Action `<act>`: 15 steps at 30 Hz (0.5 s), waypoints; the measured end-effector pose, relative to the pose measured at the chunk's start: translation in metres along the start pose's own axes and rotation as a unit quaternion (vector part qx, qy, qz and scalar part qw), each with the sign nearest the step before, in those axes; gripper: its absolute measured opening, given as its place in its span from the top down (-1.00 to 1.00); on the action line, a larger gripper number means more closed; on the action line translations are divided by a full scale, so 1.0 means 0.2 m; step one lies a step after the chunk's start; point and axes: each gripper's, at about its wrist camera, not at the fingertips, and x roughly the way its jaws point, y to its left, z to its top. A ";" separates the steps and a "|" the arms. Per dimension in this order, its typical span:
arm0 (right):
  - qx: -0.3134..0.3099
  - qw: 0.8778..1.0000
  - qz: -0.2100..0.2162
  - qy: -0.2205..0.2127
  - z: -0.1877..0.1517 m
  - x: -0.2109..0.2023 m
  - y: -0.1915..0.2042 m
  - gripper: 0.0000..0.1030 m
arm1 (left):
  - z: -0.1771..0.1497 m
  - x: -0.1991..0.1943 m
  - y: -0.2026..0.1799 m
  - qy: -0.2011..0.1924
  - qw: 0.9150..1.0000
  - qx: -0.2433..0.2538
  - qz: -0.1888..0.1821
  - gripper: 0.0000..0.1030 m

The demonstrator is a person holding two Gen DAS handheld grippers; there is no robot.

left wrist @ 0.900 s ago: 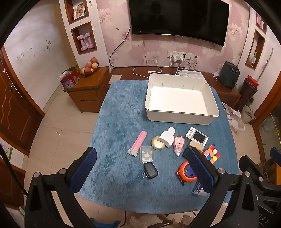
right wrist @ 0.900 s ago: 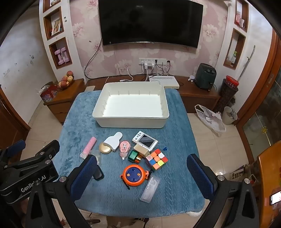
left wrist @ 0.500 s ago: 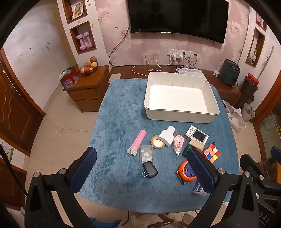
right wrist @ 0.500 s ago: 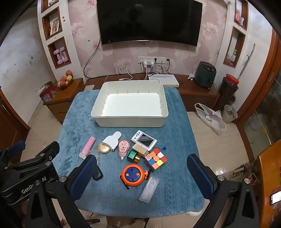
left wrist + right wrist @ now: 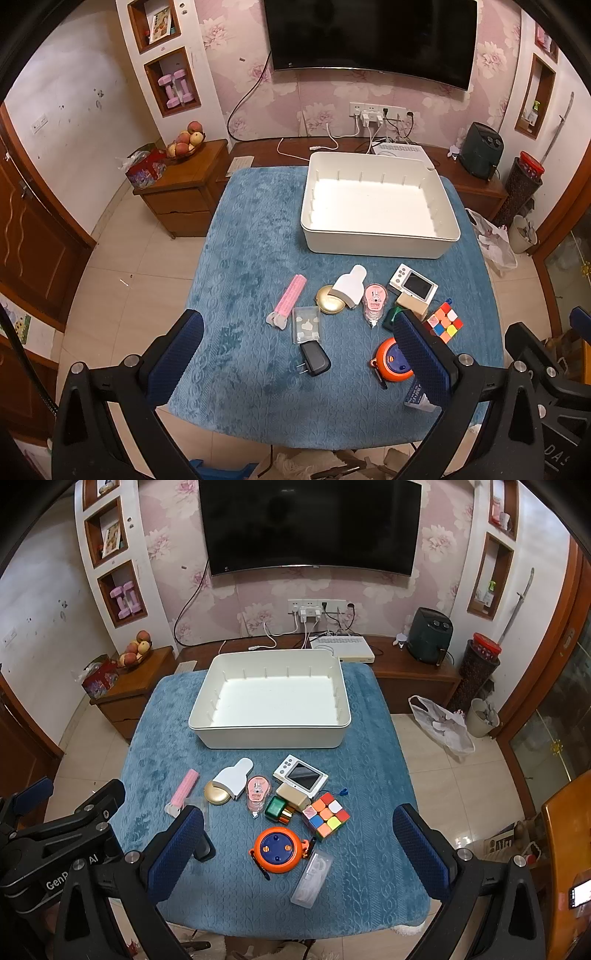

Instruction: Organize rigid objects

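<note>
Both tongs hang spread wide above the worktop's near edge, grasping nothing: the left tongs (image 5: 297, 360) over the near left part, the right tongs (image 5: 299, 853) over the near middle. The worktop (image 5: 373, 893) wears a blue quilted cover. A white bin (image 5: 271, 734) stands near the far edge, its inside bare. The small things lie in a loose cluster between the bin and the near edge. From the left side come a pink tube (image 5: 288, 301), a clear packet (image 5: 306, 325) just beside it, and a black plug adapter (image 5: 314, 362) nearer the edge. In the middle a white scraper-shaped piece (image 5: 234, 775) rests partly on a gold disc (image 5: 217, 794), with a pink correction-tape dispenser (image 5: 257, 792) beside them. To the right lie a white device with a dark screen (image 5: 301, 775), a tan block (image 5: 293, 797) touching it, a green box (image 5: 276, 808) and a colour cube (image 5: 325, 814). Closest to the near edge sit an orange round reel (image 5: 276, 848) and a clear plastic case (image 5: 312, 878).
</note>
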 end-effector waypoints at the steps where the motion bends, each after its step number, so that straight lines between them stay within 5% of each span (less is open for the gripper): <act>1: 0.001 1.000 0.001 0.001 0.00 0.00 0.00 -0.99 | 0.00 0.00 0.00 0.000 1.000 0.000 0.000 -0.98; 15: 0.003 1.000 0.003 0.001 0.00 -0.01 0.00 -0.99 | 0.00 0.00 0.00 -0.001 1.000 0.002 0.002 -0.98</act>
